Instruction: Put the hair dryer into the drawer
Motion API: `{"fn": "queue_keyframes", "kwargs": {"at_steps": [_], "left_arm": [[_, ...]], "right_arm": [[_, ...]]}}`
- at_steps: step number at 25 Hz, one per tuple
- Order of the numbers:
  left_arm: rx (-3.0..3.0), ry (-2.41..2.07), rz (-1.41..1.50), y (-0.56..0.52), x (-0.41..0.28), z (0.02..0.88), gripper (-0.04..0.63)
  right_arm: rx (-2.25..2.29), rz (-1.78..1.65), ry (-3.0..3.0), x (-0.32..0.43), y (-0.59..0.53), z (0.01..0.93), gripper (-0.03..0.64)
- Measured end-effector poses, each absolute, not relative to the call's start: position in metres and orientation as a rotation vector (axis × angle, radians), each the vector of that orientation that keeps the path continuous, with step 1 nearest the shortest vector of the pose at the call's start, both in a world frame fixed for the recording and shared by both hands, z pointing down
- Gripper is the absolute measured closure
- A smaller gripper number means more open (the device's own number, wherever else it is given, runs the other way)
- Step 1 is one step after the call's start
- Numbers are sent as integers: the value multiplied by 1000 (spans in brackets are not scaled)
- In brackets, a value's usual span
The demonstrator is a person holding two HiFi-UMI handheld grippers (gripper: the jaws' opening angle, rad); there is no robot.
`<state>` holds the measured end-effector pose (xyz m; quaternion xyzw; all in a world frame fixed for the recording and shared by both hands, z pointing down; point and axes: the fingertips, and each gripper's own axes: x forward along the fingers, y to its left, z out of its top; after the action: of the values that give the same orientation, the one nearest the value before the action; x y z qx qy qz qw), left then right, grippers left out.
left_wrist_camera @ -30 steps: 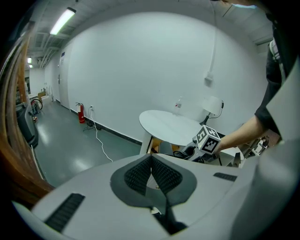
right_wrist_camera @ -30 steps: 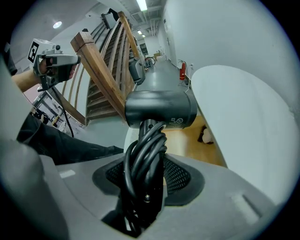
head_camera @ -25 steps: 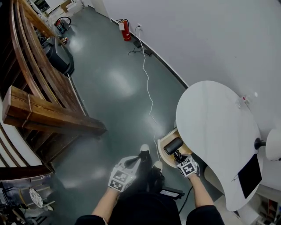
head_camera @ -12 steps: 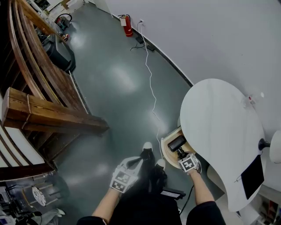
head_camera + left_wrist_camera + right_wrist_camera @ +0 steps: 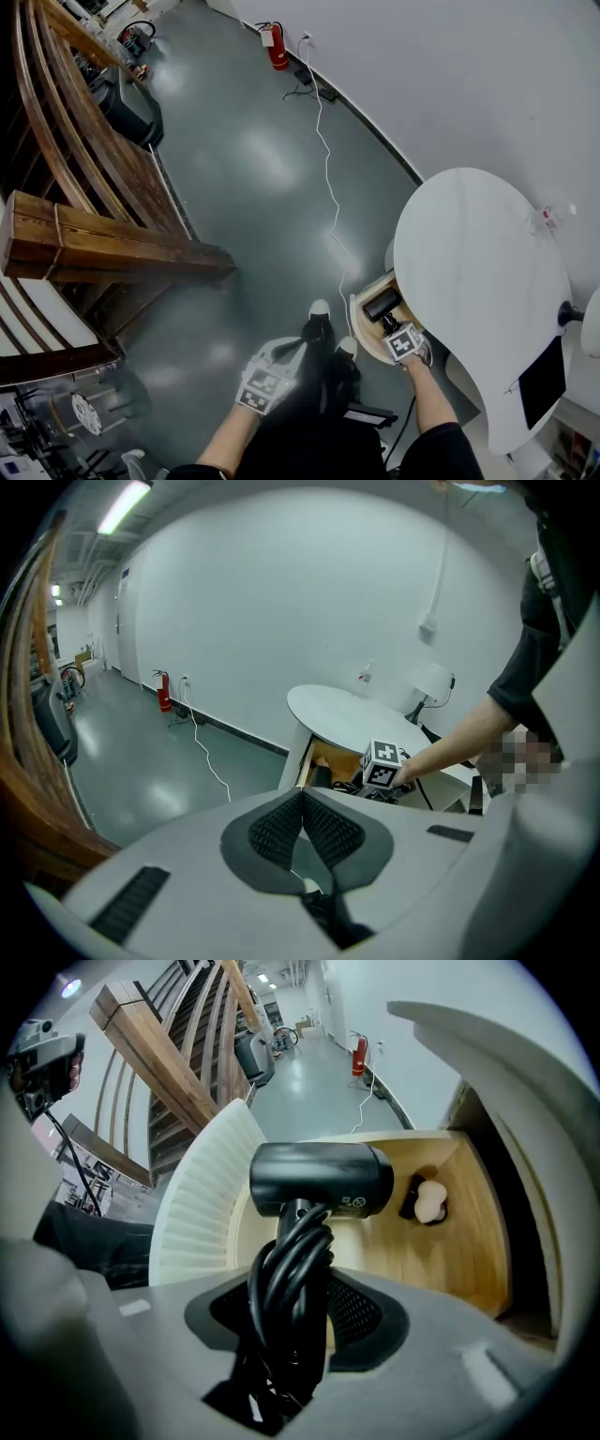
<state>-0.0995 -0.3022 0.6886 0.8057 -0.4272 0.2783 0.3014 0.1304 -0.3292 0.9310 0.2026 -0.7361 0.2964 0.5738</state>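
Right gripper (image 5: 295, 1309) is clamped on the handle of the hair dryer (image 5: 319, 1178), with the bundled cord (image 5: 286, 1269) caught between the pads along with it. The black barrel lies crosswise, hanging over the open drawer (image 5: 450, 1260); whether it touches the wood yet, I cannot tell. From the head view the drawer (image 5: 356, 314) stands pulled out from under the white table (image 5: 478, 272), with the dryer (image 5: 381, 305) over its middle. Left gripper (image 5: 302, 825) has its jaws together on nothing and hangs idle, well apart from the drawer. To place well: bring the dryer straight down into the bare middle of the drawer bottom and keep the barrel off the ribbed white front. Steer clear of the small pale-and-black item (image 5: 427, 1201) near the back wall. Let the barrel settle on the wood before letting go, since a drop would likely knock it about. Check the cord loops fall inside the rim; a stray loop could foul the drawer on closing.
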Motion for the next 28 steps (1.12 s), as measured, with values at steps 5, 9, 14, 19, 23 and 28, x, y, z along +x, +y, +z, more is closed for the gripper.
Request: {"fn": "queue_keyframes", "kwargs": {"at_steps": [5, 9, 14, 19, 23, 28], "left_arm": [[2120, -1130, 753, -303, -107, 696, 583], [2106, -1122, 757, -303, -108, 702, 583], [2087, -1125, 752, -305, -108, 707, 583], [2079, -1115, 738, -306, -106, 707, 583], [2058, -1126, 753, -305, -113, 710, 583], [2072, -1117, 775, -305, -113, 707, 583]], "right_arm": [[465, 709, -1680, 131, -329, 948, 425], [463, 715, -1649, 133, -330, 959, 425], [455, 702, -1654, 127, -335, 966, 425], [452, 687, -1624, 129, -333, 975, 423], [447, 686, -1631, 126, -335, 979, 423], [454, 675, -1621, 124, -335, 987, 423]]}}
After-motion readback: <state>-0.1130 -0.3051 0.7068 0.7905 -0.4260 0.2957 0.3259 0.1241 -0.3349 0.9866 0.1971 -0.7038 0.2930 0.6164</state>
